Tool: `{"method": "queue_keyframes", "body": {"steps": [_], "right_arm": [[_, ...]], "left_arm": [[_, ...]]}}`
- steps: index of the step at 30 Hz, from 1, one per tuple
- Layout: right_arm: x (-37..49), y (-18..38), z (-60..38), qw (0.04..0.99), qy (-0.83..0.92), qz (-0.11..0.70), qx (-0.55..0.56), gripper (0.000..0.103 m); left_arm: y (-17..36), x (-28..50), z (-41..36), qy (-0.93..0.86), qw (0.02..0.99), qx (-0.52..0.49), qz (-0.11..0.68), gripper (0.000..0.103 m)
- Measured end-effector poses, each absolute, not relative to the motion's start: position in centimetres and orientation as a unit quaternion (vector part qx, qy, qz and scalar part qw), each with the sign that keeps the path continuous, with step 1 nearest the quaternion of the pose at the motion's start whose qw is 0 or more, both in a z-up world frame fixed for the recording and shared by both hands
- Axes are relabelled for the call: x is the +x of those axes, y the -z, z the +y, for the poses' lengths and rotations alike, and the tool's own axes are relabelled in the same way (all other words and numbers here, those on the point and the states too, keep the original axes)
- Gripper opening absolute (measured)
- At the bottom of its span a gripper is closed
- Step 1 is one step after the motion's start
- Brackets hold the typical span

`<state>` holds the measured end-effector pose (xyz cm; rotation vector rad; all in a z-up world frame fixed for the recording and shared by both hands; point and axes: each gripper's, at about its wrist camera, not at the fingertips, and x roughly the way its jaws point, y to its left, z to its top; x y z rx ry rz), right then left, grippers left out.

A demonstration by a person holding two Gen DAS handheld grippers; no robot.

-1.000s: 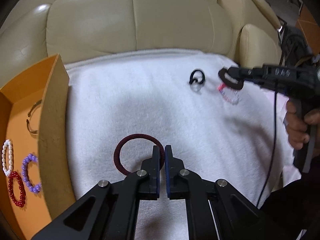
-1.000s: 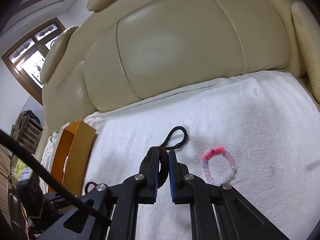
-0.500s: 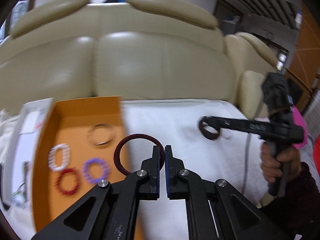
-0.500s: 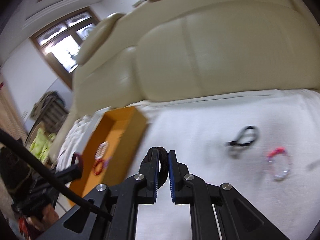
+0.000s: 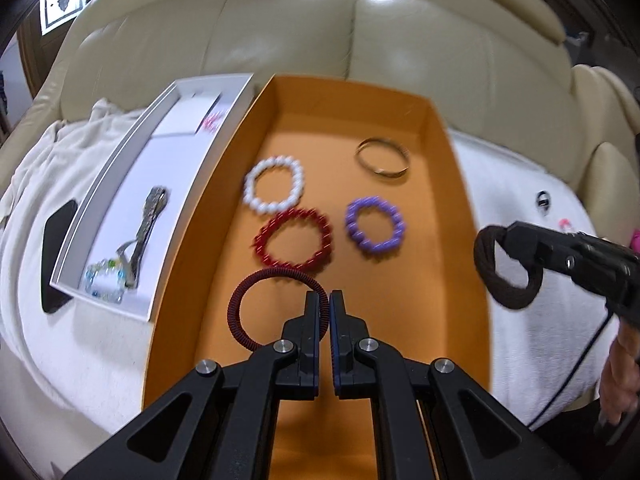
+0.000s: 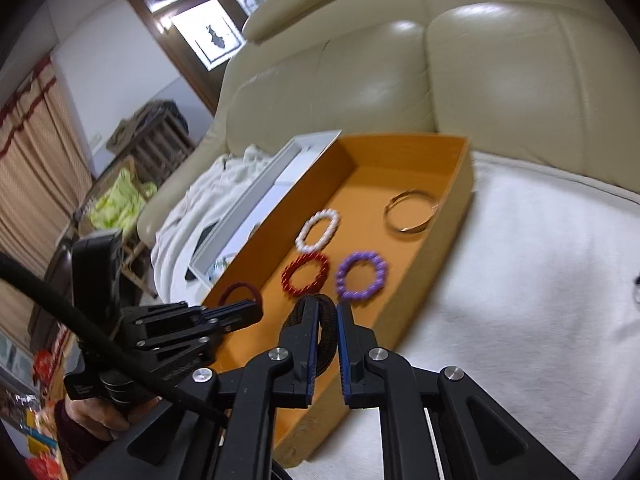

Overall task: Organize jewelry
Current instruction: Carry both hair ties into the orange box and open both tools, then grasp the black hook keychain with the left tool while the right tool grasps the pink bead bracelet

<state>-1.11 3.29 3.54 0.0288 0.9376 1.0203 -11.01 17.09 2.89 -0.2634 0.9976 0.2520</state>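
Far left, white tray: white tray [image 5: 120, 184] lies beside the orange box, long walls touching; holds a metal clip [image 5: 148, 224] and a clear-bead bracelet [image 5: 105, 280] at the near end.
Phone: dark phone [image 5: 56, 240] flat on the towel, just outside the tray's left wall.
Orange box: orange box [image 5: 224, 184] open-topped, floor bare along the near half and the right wall.
Box contents: white bead bracelet [image 5: 274, 190], red bead bracelet [image 5: 294, 240], purple bead bracelet [image 5: 375, 226], gold bangle [image 5: 383, 158]; white and red nearly touching, bangle apart at the far right.
L gripper: left gripper [image 5: 324, 304] clamped on a dark red coil hair tie [image 5: 256, 292], held over the box's near floor, just short of the red beads; cannot tell if it touches the floor.
R gripper: right gripper [image 6: 328, 312] pinched on a brown hair tie [image 6: 326, 336], at the box's right wall, loop hanging around the rim line.
Towel, right: white towel [image 6: 540, 280] wide bare stretch beside the box wall.
Far right edge: small black item [image 5: 543, 202] and a pink bit [image 5: 566, 224] near the sofa [image 5: 360, 32] arm, blurred, well apart from the box.
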Motion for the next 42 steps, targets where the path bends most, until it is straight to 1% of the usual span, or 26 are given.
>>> {"method": "queue_keyframes", "body": {"steps": [4,5,7,9,10,11,16,22,24,29,31,42], "right_arm": [[-1.8,-2.2,5.4,0.766,-0.468,0.440,-0.013,0.013],[-1.9,-2.0,5.8,0.767,-0.466,0.442,-0.017,0.013],[-2.0,-1.7,6.3,0.760,-0.472,0.446,-0.015,0.014],[-1.6,-1.6,6.3,0.766,-0.466,0.443,-0.009,0.018],[-1.5,-1.7,6.3,0.767,-0.464,0.443,-0.004,0.022],[-1.1,-1.8,5.8,0.766,-0.465,0.443,0.007,0.024],[0.7,-2.8,3.0,0.787,-0.444,0.427,0.034,0.024],[2.9,-3.4,-1.8,0.806,-0.404,0.427,0.064,0.024],[3.5,-3.5,-3.5,0.810,-0.391,0.430,0.074,0.024],[4.8,-3.6,-7.5,0.823,-0.355,0.435,0.087,0.024],[5.2,-3.5,-9.2,0.829,-0.341,0.434,0.093,0.024],[7.7,-2.7,-19.2,0.851,-0.262,0.435,0.135,0.023]], "left_arm": [[-2.0,-10.6,17.7,-0.136,0.851,-0.122,0.492,0.005],[-1.8,-10.5,17.8,-0.142,0.848,-0.120,0.496,0.006],[-1.7,-10.6,18.4,-0.146,0.846,-0.120,0.498,0.013],[-2.1,-10.9,18.5,-0.155,0.848,-0.122,0.492,0.041],[-2.2,-11.0,18.6,-0.161,0.850,-0.121,0.487,0.046],[-2.5,-11.2,18.5,-0.166,0.854,-0.119,0.479,0.049],[-3.9,-11.1,17.5,-0.169,0.872,-0.106,0.446,0.049],[-6.0,-9.4,13.2,-0.141,0.907,-0.057,0.393,0.050],[-6.6,-8.7,11.1,-0.129,0.917,-0.039,0.375,0.055],[-7.7,-6.7,6.2,-0.102,0.933,-0.011,0.344,0.063],[-7.8,-5.9,4.4,-0.094,0.936,0.001,0.339,0.065],[-6.6,-1.8,-3.1,-0.039,0.934,0.022,0.354,0.065]]}}
